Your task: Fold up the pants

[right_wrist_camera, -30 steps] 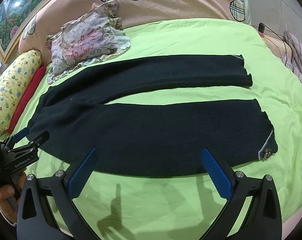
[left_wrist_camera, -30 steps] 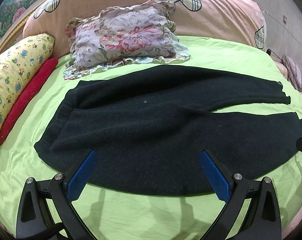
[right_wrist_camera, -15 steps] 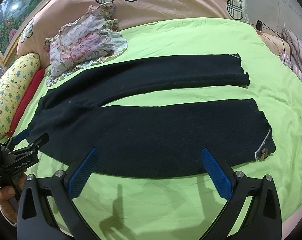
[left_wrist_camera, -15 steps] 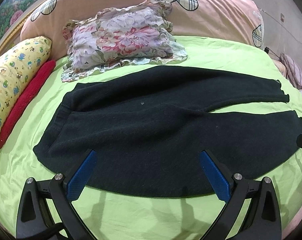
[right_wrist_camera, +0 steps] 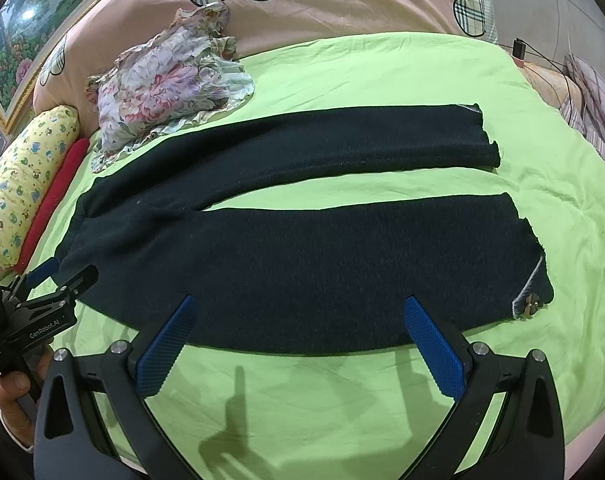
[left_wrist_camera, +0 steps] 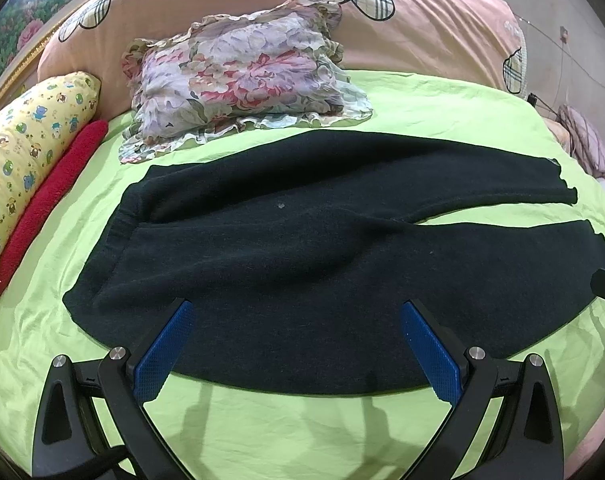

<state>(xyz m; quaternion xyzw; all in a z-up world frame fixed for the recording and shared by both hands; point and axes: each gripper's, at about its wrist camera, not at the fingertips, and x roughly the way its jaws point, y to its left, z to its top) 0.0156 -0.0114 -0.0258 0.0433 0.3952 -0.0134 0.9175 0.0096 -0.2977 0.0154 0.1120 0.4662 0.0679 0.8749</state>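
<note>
While the dark pants (right_wrist_camera: 302, 264) lie flat on the green bed sheet (right_wrist_camera: 382, 76), legs apart, both tongs hang spread and empty over the near edge: left tongs (left_wrist_camera: 296, 344) by the waist, right tongs (right_wrist_camera: 298, 340) mid-leg. Only the right view shows the cuff trim (right_wrist_camera: 528, 304) and a hand (right_wrist_camera: 12, 396). Floral cloth (left_wrist_camera: 238, 80) lies beyond.

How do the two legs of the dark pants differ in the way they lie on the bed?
In the right wrist view, the far leg looks narrower and ends in a plain cuff, while the near leg looks wider, and its cuff shows a light trim and a small ornament. The far leg reaches toward the floral pillow; the near leg lies closest to both open grippers. Both are dark, flat and unfolded, joined at the waist.
</note>
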